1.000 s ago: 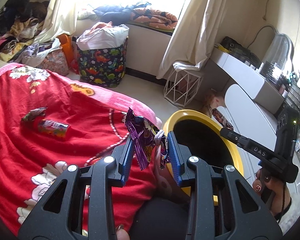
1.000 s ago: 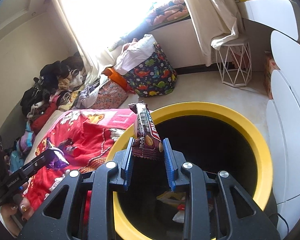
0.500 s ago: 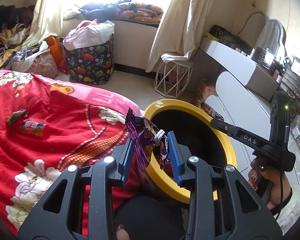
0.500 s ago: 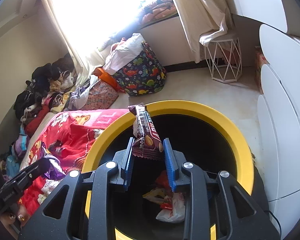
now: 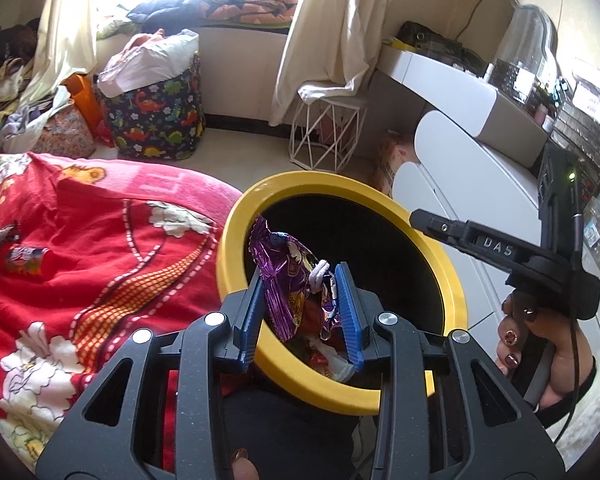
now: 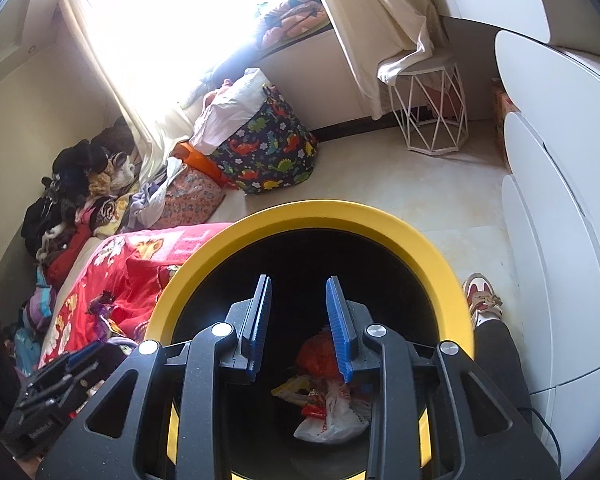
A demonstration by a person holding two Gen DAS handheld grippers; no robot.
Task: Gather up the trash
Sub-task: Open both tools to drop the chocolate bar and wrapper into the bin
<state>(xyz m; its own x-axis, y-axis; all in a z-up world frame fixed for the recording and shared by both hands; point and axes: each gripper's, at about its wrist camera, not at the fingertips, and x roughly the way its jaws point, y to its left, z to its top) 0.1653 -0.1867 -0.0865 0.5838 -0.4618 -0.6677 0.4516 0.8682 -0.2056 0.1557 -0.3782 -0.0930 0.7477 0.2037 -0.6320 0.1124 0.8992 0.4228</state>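
1. Sunlit bedroom; yellow-rimmed bin sits below both my claws.
2. Left claw pinches purple wrapper over the rim; right claw gapes empty.
3. Foil may snag my pads and miss.

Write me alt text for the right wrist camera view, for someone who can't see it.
The right gripper, its blue fingers apart and empty, hangs over the open yellow-rimmed bin, where wrappers and a white plastic bag lie at the bottom. A red floral blanket lies left of the bin.
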